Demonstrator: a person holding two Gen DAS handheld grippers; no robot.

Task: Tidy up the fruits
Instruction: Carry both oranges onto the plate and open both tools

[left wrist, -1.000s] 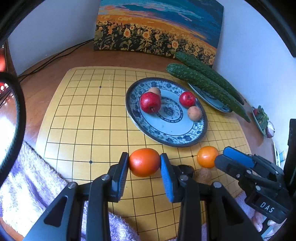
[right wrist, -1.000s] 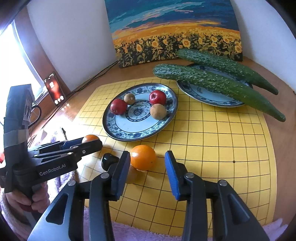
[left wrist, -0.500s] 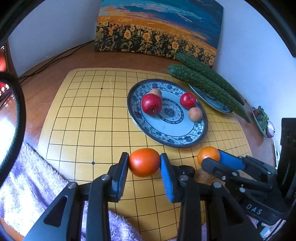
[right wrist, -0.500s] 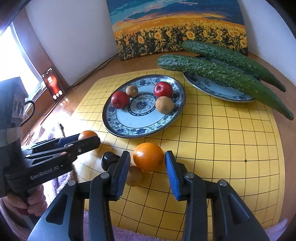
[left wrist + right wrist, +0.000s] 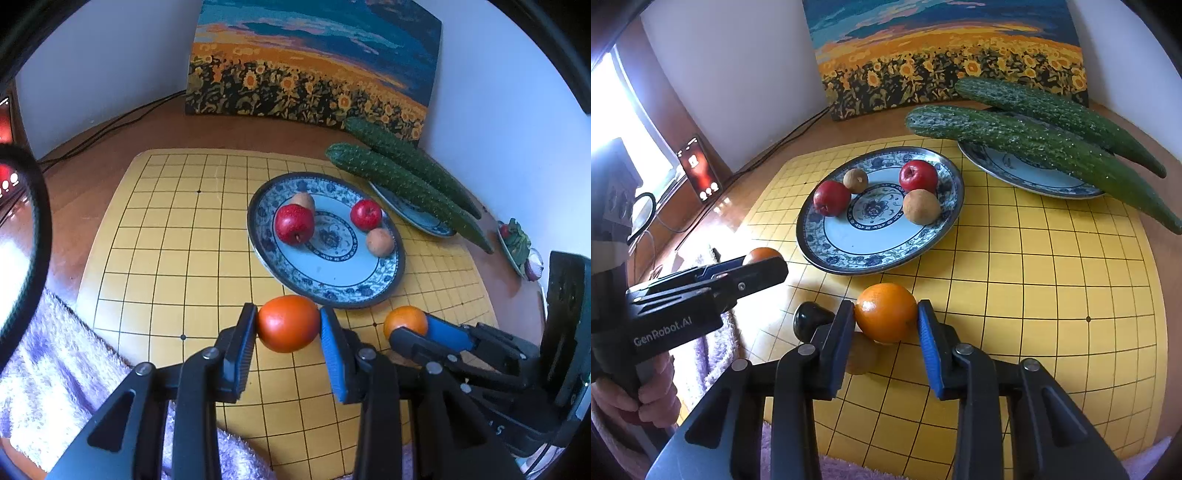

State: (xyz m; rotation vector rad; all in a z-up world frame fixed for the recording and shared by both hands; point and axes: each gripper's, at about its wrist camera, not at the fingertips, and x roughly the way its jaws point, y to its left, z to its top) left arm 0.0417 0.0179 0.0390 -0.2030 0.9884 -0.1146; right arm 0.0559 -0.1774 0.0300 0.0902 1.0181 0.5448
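Near the front edge of the yellow grid board, the left gripper clamps a reddish-orange fruit and the right gripper pinches an orange; next, I judge, both go onto the blue-patterned plate, needing clearance over its rim. Only the right wrist view shows a brown fruit and a black knob under the fingers

Pretty bright daylight overall, clearly thrown in from a window on the left, which is blown out to pure white. Glare is smeared across the counter there. Soft shadows are cast under the plate. Edges are heavily bent and vignetted black; focus is kept sharp centrally.
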